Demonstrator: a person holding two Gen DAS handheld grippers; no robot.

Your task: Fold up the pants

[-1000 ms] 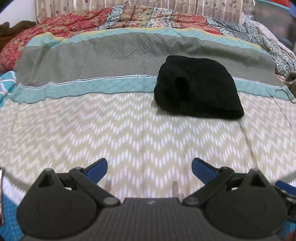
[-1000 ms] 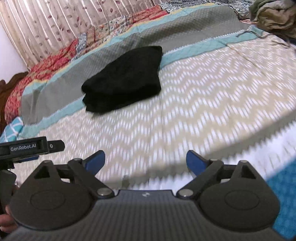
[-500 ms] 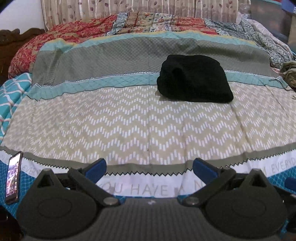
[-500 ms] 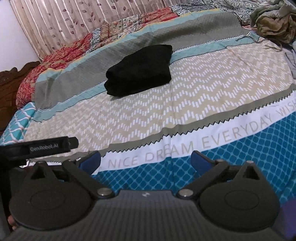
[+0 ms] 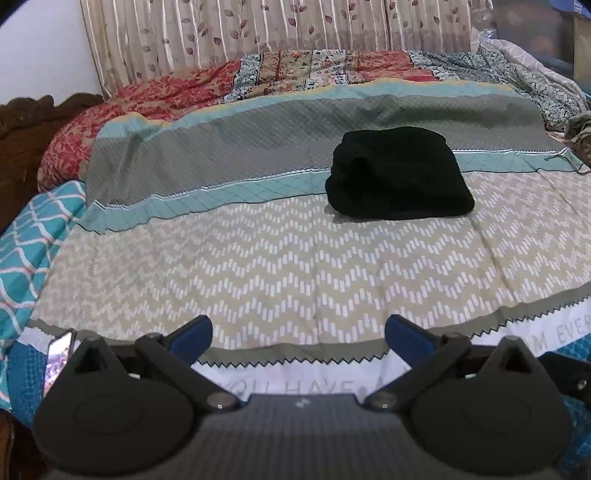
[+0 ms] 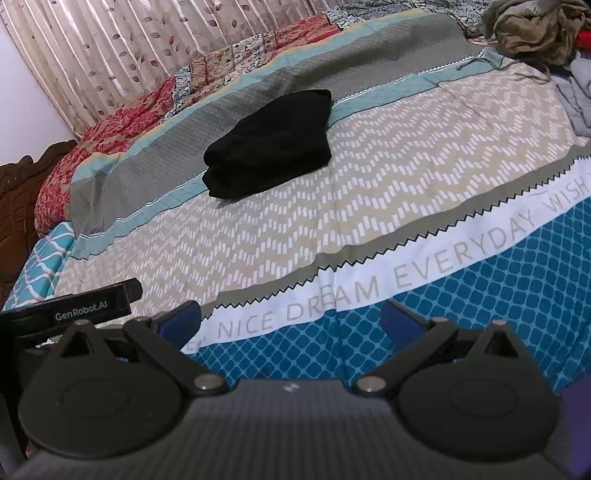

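Black pants lay already folded into a compact thick bundle on the bedsheet, straddling the teal stripe and the grey band, well apart from both grippers. In the right wrist view the same bundle showed stacked layers at its near left corner, top surface smooth. The left gripper was spread wide and holding nothing, low over the near edge of the bed; the right gripper was likewise spread and empty, over the blue printed border. The other gripper's body poked in at left in the right view. Judged soft, light, limp fabric, not fragile, not slippery on the cotton sheet; layers would likely slide or splay if lifted by one edge. Best hold probably both short ends of the bundle, pinching through all layers, or under the folded edge. Phone sat near the bed's left edge; loose clothes pile far right.
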